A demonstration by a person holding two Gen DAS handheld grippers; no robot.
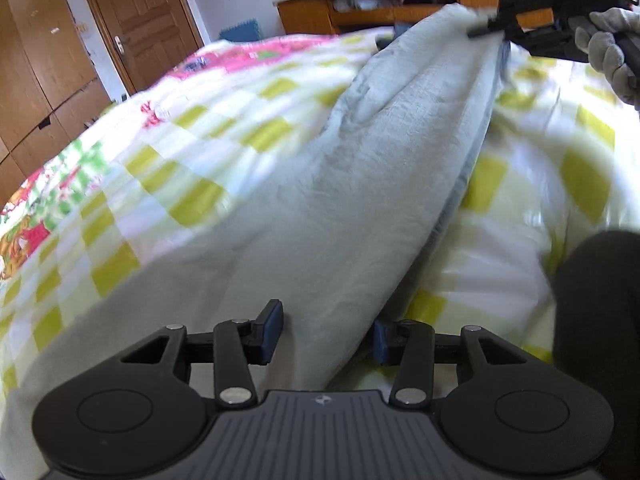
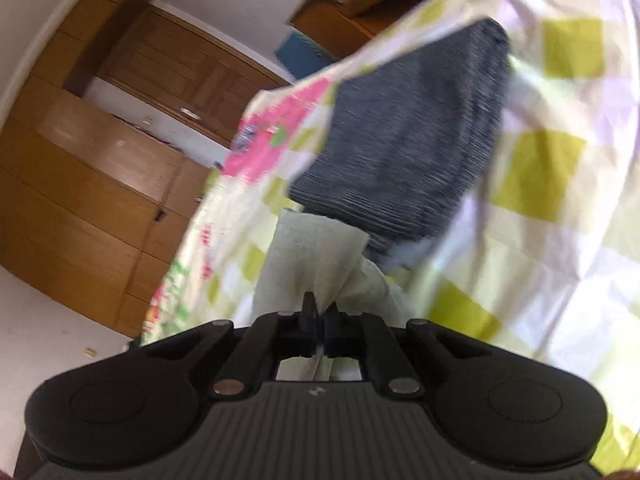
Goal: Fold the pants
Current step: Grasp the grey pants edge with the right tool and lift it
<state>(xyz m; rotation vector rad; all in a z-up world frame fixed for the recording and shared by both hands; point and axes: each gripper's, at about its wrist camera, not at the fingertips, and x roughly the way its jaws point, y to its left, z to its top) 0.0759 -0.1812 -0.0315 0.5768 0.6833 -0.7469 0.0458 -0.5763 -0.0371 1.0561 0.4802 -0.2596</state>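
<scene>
Pale green pants [image 1: 360, 168] lie stretched across the checked bedspread [image 1: 180, 152] in the left wrist view. My left gripper [image 1: 326, 332] is open, its fingers on either side of the near end of the pants. My right gripper [image 1: 486, 30] shows at the top right of that view, pinching the far end and lifting it. In the right wrist view my right gripper [image 2: 320, 330] is shut on a fold of the pale green pants [image 2: 316, 268].
A folded dark grey garment [image 2: 404, 148] lies on the bedspread [image 2: 540, 220] beyond the right gripper. Wooden wardrobes [image 1: 36, 72] and a door [image 1: 140, 20] stand left. A wooden desk [image 1: 380, 0] stands behind the bed. A dark shape [image 1: 600, 320] is at the right edge.
</scene>
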